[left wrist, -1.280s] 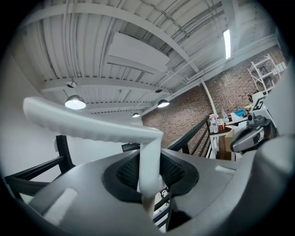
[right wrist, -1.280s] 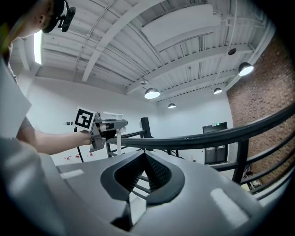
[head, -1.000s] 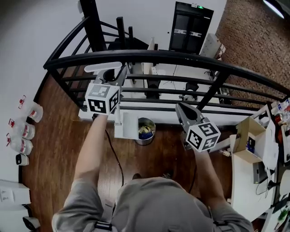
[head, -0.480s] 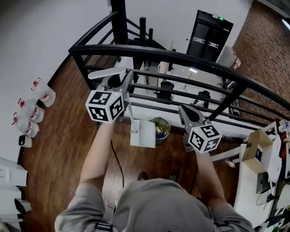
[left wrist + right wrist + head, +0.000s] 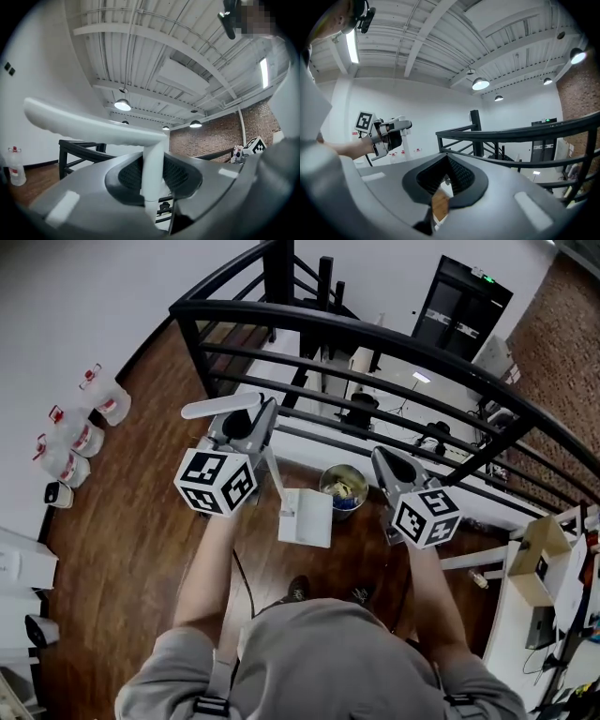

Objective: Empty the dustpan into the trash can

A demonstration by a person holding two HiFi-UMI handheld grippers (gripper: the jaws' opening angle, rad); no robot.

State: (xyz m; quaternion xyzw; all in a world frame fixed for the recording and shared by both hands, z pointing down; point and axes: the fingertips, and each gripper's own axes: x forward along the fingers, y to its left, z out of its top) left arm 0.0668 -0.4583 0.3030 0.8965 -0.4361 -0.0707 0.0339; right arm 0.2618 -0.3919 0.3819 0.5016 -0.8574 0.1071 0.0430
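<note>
A white long-handled dustpan (image 5: 307, 517) hangs upright from my left gripper (image 5: 265, 418), which is shut on its thin stem (image 5: 152, 174) just below the crosswise top grip (image 5: 89, 125). The pan sits low, just left of the round metal trash can (image 5: 344, 487), which holds yellow and blue rubbish. I cannot tell whether the pan touches the floor. My right gripper (image 5: 382, 457) hovers right of the can, its jaws (image 5: 447, 169) shut with nothing between them. The right gripper view shows the left gripper (image 5: 389, 132) off to its left.
A black metal railing (image 5: 375, 334) curves across just beyond the can, with a lower level behind it. Several plastic bottles (image 5: 80, 437) stand by the white wall at left. A black cord (image 5: 242, 573) lies on the wood floor. A desk with a cardboard box (image 5: 534, 563) is at right.
Both grippers have moved with the person, the dustpan still held in the left one. The pan now sits a little nearer than the can instead of level with it. Bottles and railing have shifted in view.
</note>
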